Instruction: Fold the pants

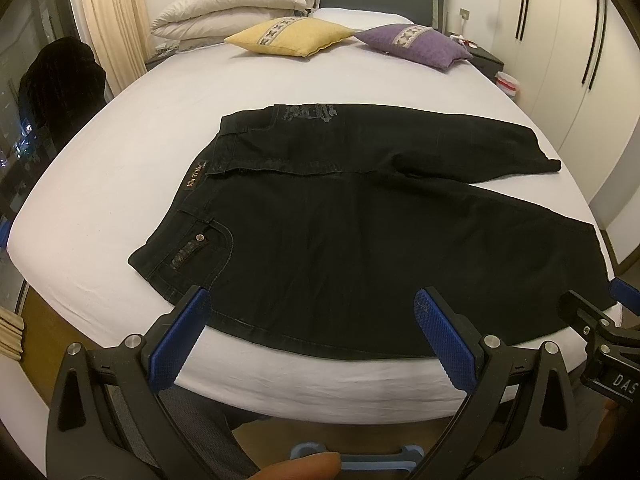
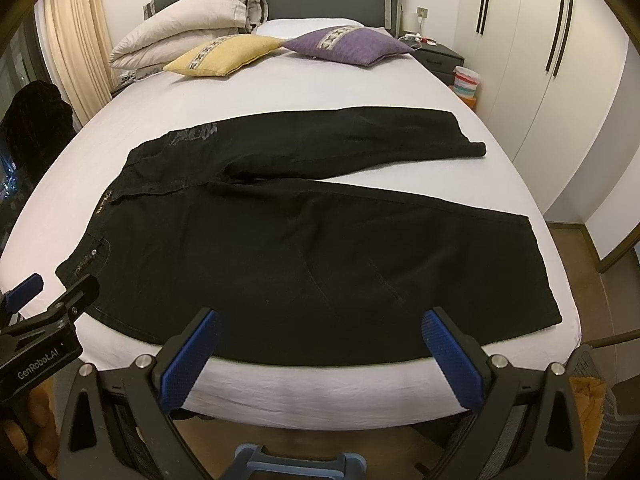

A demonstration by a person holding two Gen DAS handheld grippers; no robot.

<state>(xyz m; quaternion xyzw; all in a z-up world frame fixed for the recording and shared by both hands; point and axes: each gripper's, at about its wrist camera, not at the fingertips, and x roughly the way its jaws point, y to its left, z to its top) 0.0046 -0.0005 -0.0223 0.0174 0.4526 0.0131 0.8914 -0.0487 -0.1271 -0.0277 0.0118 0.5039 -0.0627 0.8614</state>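
Sprawling across the near half of the bed (image 2: 328,92), the black denim pants (image 2: 304,248) lie flat on the smooth white sheet, waistband to the left, legs fanning out to the right in a shallow V. The nearer leg runs wide and flat to a straight hem by the bed's right edge; the farther one tapers to a rumpled cuff. A stitched curved pocket with a metal rivet shows near the waistband. Both pairs of tongs hang just short of the mattress edge: the left tongs (image 1: 312,320) are spread wide, blue knurled pads apart, nothing between them, and the right tongs (image 2: 320,340) are likewise released. At the headboard end sit a yellow cushion (image 2: 224,56), a purple cushion (image 2: 348,46) and a folded cream duvet (image 2: 188,28).
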